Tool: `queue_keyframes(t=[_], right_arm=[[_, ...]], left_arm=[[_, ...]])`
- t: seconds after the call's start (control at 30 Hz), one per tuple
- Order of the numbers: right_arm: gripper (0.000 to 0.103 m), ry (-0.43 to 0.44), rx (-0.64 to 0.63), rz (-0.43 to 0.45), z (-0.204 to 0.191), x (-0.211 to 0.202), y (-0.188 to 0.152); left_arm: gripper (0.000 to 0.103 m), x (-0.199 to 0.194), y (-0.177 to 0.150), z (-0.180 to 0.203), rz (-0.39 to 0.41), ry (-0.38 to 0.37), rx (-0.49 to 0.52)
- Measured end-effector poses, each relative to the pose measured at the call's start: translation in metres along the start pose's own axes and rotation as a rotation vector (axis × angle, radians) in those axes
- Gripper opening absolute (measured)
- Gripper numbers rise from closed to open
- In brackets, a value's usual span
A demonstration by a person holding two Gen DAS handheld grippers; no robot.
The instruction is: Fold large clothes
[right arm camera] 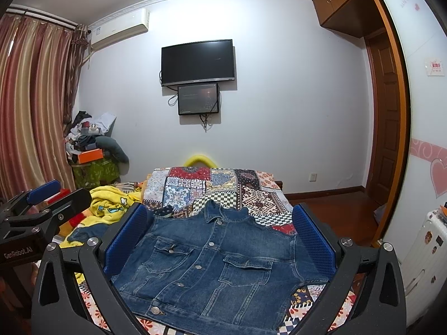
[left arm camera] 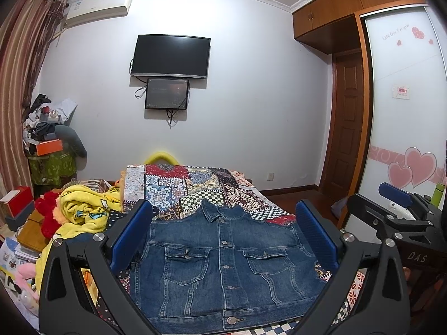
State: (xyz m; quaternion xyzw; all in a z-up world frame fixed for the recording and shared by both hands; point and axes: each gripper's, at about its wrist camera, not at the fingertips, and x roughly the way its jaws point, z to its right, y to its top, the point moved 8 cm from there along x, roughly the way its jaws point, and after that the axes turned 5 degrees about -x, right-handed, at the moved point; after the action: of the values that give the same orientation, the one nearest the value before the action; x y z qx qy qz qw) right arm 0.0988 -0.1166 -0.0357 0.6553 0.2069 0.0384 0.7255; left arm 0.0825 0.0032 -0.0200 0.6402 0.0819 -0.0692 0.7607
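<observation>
A blue denim jacket (left arm camera: 223, 262) lies flat, front up and buttoned, on the patchwork bedspread (left arm camera: 195, 184), collar toward the far wall. It also shows in the right wrist view (right arm camera: 212, 262). My left gripper (left arm camera: 223, 223) is open and empty above the jacket, its blue pads (left arm camera: 131, 234) wide apart on either side. My right gripper (right arm camera: 218, 229) is open and empty too, hovering above the jacket. The right gripper shows at the right edge of the left view (left arm camera: 402, 203); the left gripper shows at the left edge of the right view (right arm camera: 42, 195). The sleeves are not visible.
A yellow cartoon blanket (left arm camera: 83, 212) and red plush (left arm camera: 47, 217) lie heaped left of the jacket. Boxes and clutter (left arm camera: 16, 206) stand at the left bedside. A wardrobe (left arm camera: 405, 111) and a door (left arm camera: 346, 122) are on the right. A white suitcase (right arm camera: 421, 251) stands at the right.
</observation>
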Motion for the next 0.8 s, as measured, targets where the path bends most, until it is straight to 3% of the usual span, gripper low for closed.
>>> queue_keyframes(t=[0.8], right_arm=[[0.103, 0.002, 0.001, -0.009, 0.0015, 0.0013, -0.0014]], left_arm=[[0.103, 0.0015, -0.0021, 0.0018, 0.001, -0.001, 0.0]])
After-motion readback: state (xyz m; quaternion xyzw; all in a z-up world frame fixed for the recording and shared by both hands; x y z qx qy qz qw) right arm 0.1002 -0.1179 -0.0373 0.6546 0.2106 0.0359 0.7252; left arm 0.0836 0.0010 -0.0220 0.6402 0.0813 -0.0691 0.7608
